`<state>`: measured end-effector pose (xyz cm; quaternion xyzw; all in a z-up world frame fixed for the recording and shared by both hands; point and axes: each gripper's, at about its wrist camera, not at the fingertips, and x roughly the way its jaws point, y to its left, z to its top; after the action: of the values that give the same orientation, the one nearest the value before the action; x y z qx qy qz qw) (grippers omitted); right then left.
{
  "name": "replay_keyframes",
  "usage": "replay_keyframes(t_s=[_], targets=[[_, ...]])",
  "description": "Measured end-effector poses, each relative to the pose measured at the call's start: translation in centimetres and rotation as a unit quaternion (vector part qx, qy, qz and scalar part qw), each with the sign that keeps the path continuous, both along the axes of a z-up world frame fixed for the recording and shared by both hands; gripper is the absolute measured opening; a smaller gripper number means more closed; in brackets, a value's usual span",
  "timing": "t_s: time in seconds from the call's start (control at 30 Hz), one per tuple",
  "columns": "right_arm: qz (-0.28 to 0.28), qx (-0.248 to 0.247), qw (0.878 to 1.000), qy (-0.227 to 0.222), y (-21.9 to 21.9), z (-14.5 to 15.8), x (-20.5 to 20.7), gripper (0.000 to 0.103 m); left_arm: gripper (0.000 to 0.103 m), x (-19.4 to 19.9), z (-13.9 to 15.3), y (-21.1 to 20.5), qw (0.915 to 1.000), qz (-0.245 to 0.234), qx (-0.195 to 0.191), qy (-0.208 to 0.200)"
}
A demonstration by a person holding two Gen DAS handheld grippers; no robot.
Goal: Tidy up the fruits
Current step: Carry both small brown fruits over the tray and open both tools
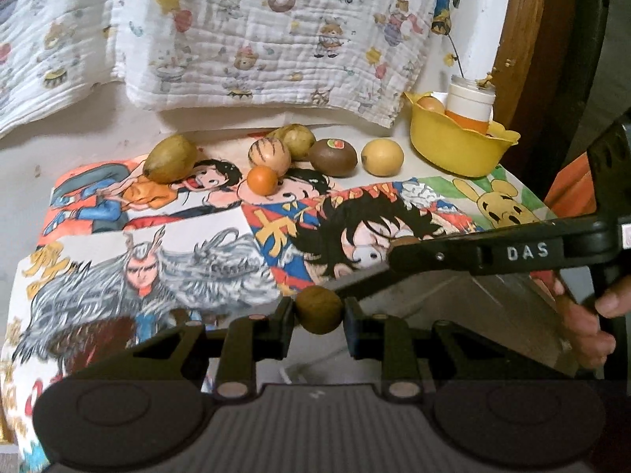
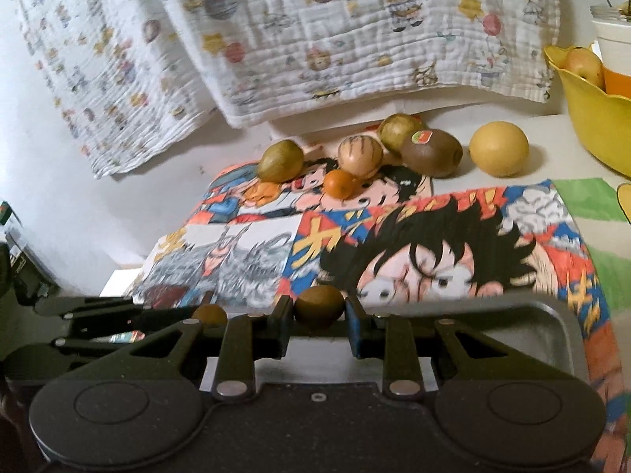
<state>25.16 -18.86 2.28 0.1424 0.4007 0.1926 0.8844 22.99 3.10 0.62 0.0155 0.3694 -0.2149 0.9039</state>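
Jaws clenched, both: left gripper pinches a small brown fruit, right gripper another brown fruit. Cartoon-print mat lies bare mid-table. Yellow bowl at far-right edge (apple inside). Kiwi, lemon, tangerine line the mat's back edge.

Each camera sits on its own hand-held tool, looking forward and downward along the fingers toward the counter's far edge. The left wrist view stands left of the other tool, whose arm crosses its right side. The right wrist view sits closer to the fruit row. Both views share the cartoon-printed mat, the fruit row, the hanging cloth and the yellow bowl at the far right corner.
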Motion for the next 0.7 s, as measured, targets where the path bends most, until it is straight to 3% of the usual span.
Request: replay_keyframes(t_s=[0.37, 0.7], targets=[[0.038, -0.034, 0.999, 0.004, 1.8, -1.0, -5.9, 0.030, 0.029, -3.5, -1.1, 1.4, 0.9996, 0.020, -0.015, 0.015], [0.056, -0.056, 0.997, -0.007, 3.1, -1.7, -8.1, 0.030, 0.030, -4.8, -1.8, 1.5, 0.9987, 0.041, 0.002, 0.030]])
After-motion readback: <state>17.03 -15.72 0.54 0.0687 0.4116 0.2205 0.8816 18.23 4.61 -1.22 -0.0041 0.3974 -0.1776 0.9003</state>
